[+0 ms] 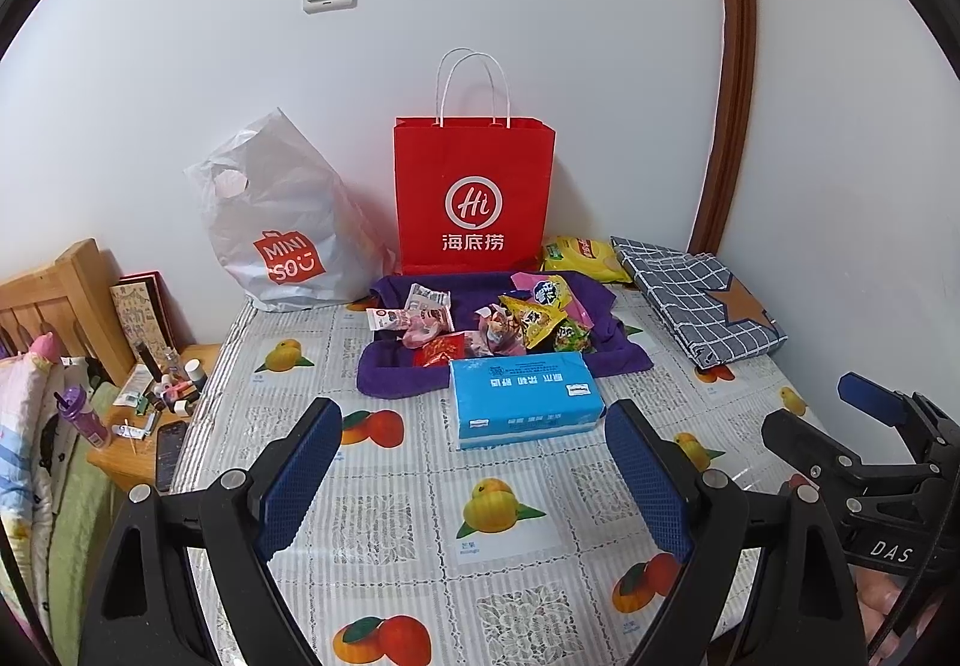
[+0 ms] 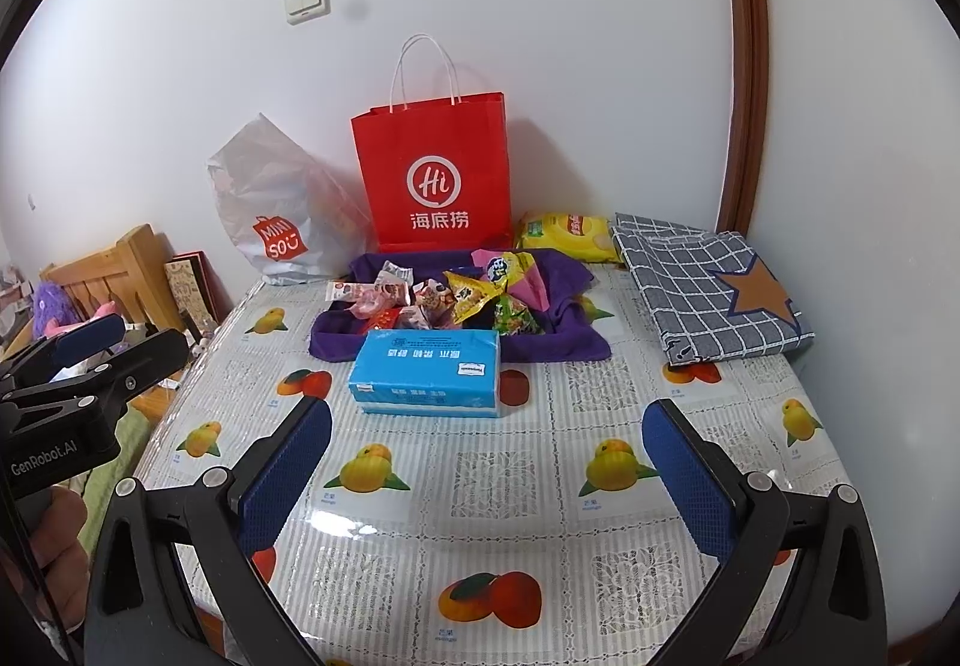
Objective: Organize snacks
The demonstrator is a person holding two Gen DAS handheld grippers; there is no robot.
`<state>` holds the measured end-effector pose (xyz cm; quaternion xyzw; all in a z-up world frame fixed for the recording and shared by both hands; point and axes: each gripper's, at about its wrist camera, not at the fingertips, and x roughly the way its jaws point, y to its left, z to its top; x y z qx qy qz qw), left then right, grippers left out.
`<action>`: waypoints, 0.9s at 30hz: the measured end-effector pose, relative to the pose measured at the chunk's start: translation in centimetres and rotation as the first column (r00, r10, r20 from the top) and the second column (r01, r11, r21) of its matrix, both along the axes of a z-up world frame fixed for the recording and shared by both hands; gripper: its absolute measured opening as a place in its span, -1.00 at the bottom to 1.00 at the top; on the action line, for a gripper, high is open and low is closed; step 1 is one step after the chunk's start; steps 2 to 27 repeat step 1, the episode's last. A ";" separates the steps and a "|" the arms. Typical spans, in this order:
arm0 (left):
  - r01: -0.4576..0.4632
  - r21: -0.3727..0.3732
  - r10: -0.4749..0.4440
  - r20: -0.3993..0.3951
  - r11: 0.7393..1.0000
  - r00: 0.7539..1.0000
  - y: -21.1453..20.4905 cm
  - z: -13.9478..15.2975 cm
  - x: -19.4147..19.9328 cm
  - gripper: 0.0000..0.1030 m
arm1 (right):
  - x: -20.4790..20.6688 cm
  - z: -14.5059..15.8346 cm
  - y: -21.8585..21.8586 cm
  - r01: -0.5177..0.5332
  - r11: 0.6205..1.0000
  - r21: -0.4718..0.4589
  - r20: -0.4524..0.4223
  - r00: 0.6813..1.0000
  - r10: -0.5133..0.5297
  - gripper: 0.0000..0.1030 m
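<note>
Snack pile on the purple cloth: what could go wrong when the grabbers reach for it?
1. The blue tissue pack lies right in front of the snack pile, so a gripper reaching straight in might bump it or push it into the snacks.
2. The wrappers are heaped and overlapping on the purple cloth; the open left gripper or right gripper could pinch two at once, or snag the cloth and drag everything.
3. The red paper bag stands upright just behind, so it may tip if knocked.

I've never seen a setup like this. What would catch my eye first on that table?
Probably the red paper bag, standing upright against the wall at the back of the table. Just in front of it, bright snack packets lie heaped on a purple cloth, with a blue tissue pack at its near edge.
</note>
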<state>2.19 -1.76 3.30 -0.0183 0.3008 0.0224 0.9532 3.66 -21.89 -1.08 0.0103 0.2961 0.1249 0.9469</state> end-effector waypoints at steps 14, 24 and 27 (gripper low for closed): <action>0.002 0.001 -0.002 0.001 1.000 1.000 0.0 0.0 0.0 0.73 | 0.0 0.0 0.0 0.000 1.000 0.000 0.001 1.000 0.000 0.99; 0.002 0.001 -0.002 0.001 1.000 1.000 0.0 0.0 0.0 0.73 | 0.0 0.0 0.0 0.000 1.000 0.000 0.001 1.000 0.000 0.99; 0.002 0.001 -0.002 0.001 1.000 1.000 0.0 0.0 0.0 0.73 | 0.0 0.0 0.0 0.000 1.000 0.000 0.001 1.000 0.000 0.99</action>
